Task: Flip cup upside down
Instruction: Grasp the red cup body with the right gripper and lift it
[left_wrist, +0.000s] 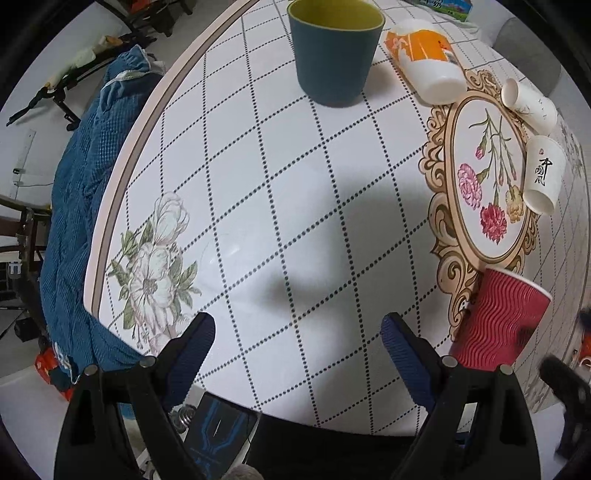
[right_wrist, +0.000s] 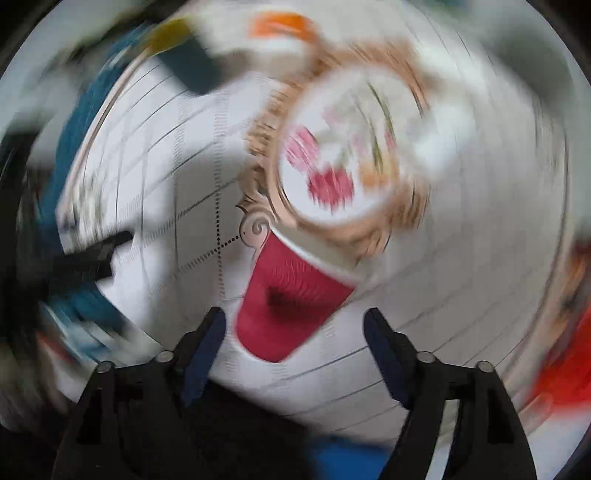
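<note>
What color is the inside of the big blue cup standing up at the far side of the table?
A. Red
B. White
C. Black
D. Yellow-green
D. In the left wrist view, the blue cup stands upright with its mouth open upward, and its inner wall shows yellow-green.

Five cups on the worktop (left_wrist: 258, 206): one red ribbed paper cup (left_wrist: 502, 321) at four o'clock, one teal cup (left_wrist: 334, 55) at twelve, one orange-and-white cup (left_wrist: 424, 59) at one, two small white paper cups (left_wrist: 530, 105) (left_wrist: 543, 173) at two. One blue cloth (left_wrist: 77, 206) at nine.
</note>
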